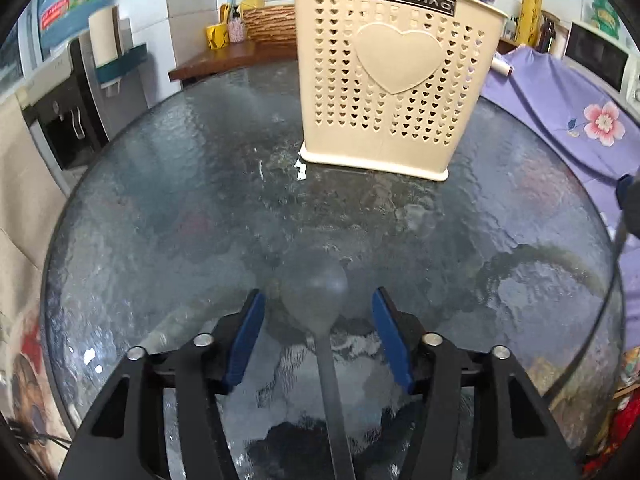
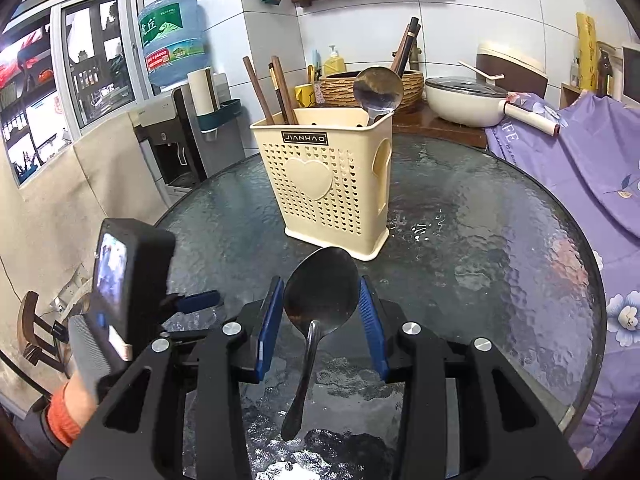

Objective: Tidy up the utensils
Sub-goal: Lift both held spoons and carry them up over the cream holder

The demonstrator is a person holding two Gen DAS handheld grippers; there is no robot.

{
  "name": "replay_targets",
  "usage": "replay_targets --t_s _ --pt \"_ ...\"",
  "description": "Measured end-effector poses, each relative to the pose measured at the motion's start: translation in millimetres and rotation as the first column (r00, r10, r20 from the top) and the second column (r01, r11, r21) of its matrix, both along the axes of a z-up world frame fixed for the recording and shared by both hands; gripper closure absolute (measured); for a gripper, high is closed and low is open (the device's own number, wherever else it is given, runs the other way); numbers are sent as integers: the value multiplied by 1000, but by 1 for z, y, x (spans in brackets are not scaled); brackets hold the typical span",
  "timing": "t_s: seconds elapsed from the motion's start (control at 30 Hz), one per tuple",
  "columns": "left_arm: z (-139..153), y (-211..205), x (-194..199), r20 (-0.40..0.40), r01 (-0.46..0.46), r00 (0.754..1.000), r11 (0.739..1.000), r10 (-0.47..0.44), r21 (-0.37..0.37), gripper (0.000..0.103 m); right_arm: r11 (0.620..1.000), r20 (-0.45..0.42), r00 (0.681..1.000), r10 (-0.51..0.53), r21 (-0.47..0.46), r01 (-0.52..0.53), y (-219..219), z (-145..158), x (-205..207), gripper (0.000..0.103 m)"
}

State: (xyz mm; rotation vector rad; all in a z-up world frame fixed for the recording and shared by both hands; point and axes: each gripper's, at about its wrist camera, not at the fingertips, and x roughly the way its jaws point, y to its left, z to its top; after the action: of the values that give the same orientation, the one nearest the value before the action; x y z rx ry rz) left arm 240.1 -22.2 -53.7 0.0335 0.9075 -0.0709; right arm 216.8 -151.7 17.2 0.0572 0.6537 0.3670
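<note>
Right wrist view, my right gripper (image 2: 321, 306) clamping a metal spoon (image 2: 320, 288), left gripper (image 1: 318, 330) parted, cream holder (image 2: 326, 176) beyond.

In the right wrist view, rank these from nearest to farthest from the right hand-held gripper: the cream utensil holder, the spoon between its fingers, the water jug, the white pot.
1. Spoon, its bowl between the right hand-held gripper's blue fingers.
2. Cream utensil holder, straight ahead on the glass table.
3. White pot, behind the table, to the right.
4. Water jug, far left, on the dispenser.
</note>
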Motion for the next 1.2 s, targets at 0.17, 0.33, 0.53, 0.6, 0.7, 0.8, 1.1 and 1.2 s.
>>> replay_targets --t_s 0.17,0.33,0.53,0.6,0.7,0.8,1.1,1.2 --pt "0 -4 6 0 6 1000 1000 -6 9 68 1000 0 1000 8 2 -8 1 -1 0 64" --pt "2 -3 12 -5 9 1000 1000 -9 -12 68 1000 -3 1000 11 5 -11 0 -1 2 64" --pt "21 3 10 63 11 998 997 -6 -74 68 1000 3 1000 3 7 -3 -3 0 3 64" --pt "34 5 3 113 17 994 996 -7 -90 68 1000 9 1000 1 9 -1 -3 2 3 64" --pt "49 8 -7 169 28 986 992 -7 -119 68 1000 20 1000 -1 11 1 -4 5 3 64" --pt "58 8 -16 204 43 979 990 -15 -133 68 1000 30 1000 1 10 -2 -4 8 2 64" --pt "78 10 -28 249 84 968 981 -39 -176 68 1000 54 998 29 0 -29 2 18 0 64" --pt "82 12 -30 262 87 964 980 -38 -177 68 1000 64 998 29 1 -29 2 22 -1 64"
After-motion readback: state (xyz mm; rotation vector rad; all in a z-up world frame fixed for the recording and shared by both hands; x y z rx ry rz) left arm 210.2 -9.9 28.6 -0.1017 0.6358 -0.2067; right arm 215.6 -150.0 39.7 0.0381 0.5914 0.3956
